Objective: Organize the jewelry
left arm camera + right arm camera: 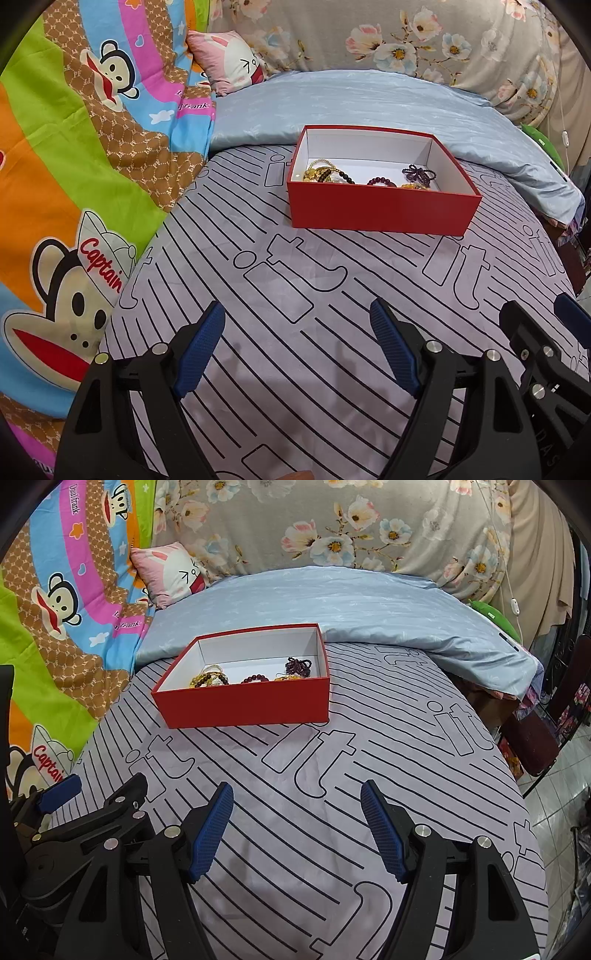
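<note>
A red box [380, 212] with a white inside sits on the striped bed sheet, seen also in the right wrist view [247, 703]. Inside lie a gold bracelet [316, 171], dark bead bracelets [378, 181] and a purple bead cluster [417, 173]; the same beads show in the right wrist view [297, 666]. My left gripper [297, 314] is open and empty, low over the sheet, well short of the box. My right gripper [297, 794] is open and empty beside it; its fingers show at the left view's right edge [517, 317].
A blue quilt [369, 99] lies folded behind the box. A cartoon monkey blanket [74, 166] rises along the left. A pink rabbit pillow [229, 59] sits at the back. The bed's right edge drops to a tiled floor [557, 775].
</note>
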A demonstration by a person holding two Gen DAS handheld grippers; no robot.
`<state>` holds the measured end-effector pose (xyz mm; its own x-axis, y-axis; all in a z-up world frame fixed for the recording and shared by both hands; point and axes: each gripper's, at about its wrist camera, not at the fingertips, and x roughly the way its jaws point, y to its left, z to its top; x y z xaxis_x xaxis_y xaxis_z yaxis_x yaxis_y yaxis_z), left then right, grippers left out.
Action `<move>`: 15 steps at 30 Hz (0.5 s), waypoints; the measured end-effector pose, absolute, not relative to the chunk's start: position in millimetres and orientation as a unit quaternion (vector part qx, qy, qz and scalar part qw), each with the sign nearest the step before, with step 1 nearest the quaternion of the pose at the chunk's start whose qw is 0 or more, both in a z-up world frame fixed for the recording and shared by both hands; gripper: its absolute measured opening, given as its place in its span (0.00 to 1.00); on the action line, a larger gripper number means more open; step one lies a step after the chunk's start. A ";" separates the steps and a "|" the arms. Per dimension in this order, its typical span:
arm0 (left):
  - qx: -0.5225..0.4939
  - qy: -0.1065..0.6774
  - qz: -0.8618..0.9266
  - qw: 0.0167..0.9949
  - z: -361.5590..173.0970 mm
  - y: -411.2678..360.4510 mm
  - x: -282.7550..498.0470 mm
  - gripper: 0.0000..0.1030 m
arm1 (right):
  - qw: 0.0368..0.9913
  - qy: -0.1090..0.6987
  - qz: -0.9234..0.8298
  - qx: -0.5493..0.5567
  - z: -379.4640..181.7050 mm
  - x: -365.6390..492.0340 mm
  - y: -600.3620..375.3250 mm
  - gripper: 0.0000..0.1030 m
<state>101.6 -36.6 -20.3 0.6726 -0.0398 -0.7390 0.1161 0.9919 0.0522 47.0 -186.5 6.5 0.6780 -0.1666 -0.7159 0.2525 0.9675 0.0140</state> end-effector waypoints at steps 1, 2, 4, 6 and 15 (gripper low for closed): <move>0.048 0.403 -0.042 0.913 -20.4 -36.5 101.6 0.74 | 0.914 0.385 -0.114 0.056 5.9 46.9 -186.2 0.67; 0.048 0.402 -0.043 0.913 -20.2 -36.7 101.7 0.74 | 0.914 0.385 -0.114 0.056 6.4 47.0 -186.4 0.67; 0.047 0.403 -0.042 0.913 -20.3 -36.5 101.9 0.74 | 0.914 0.385 -0.115 0.056 6.4 47.0 -186.2 0.67; 0.047 0.404 -0.042 0.912 -20.9 -36.3 102.2 0.74 | 0.914 0.385 -0.115 0.055 6.5 47.1 -186.4 0.67; 0.048 0.405 -0.042 0.912 -21.9 -36.8 104.2 0.74 | 0.913 0.386 -0.116 0.056 5.4 46.4 -186.9 0.67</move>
